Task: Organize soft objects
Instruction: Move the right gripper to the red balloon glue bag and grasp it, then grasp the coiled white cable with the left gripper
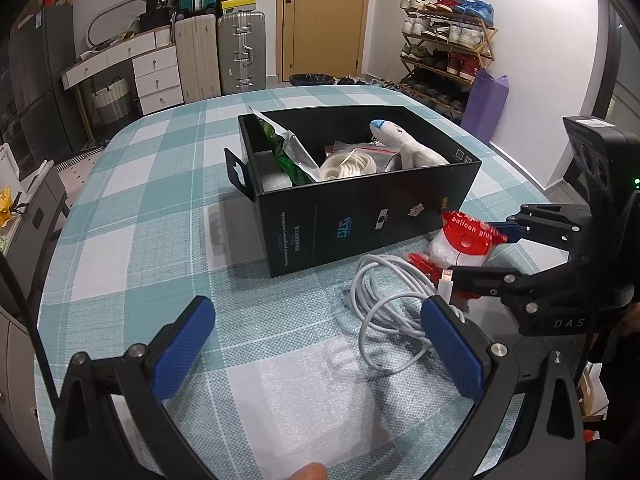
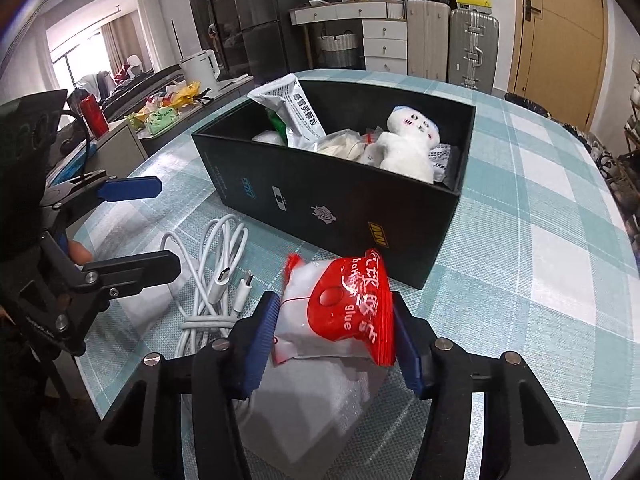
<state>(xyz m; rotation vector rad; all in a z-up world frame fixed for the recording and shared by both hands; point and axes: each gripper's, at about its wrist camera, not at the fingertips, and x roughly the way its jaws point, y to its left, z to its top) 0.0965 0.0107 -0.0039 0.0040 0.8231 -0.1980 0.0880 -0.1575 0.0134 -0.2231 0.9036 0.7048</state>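
A black box [image 1: 360, 216] [image 2: 320, 196] stands on the checked table. It holds a white plush toy [image 1: 404, 146] [image 2: 412, 144], a foil packet [image 1: 296, 152] [image 2: 296, 110] and a bagged white coil [image 1: 348, 166]. My right gripper [image 2: 334, 320] [image 1: 468, 252] is shut on a red and white balloon-glue bag [image 2: 340, 312] [image 1: 464, 240], held just above the table in front of the box. My left gripper [image 1: 320, 340] [image 2: 156, 226] is open and empty, low over a white foam sheet [image 1: 320, 400] [image 2: 320, 404]. A coiled white cable [image 1: 384, 304] [image 2: 212, 276] lies beside its right finger.
The table's edge curves off at the left in the left wrist view. Suitcases [image 1: 240, 52], a white drawer unit [image 1: 156, 76] and a shoe rack [image 1: 448, 44] stand behind. A side counter with a kettle [image 2: 200, 66] and snacks is at the left in the right wrist view.
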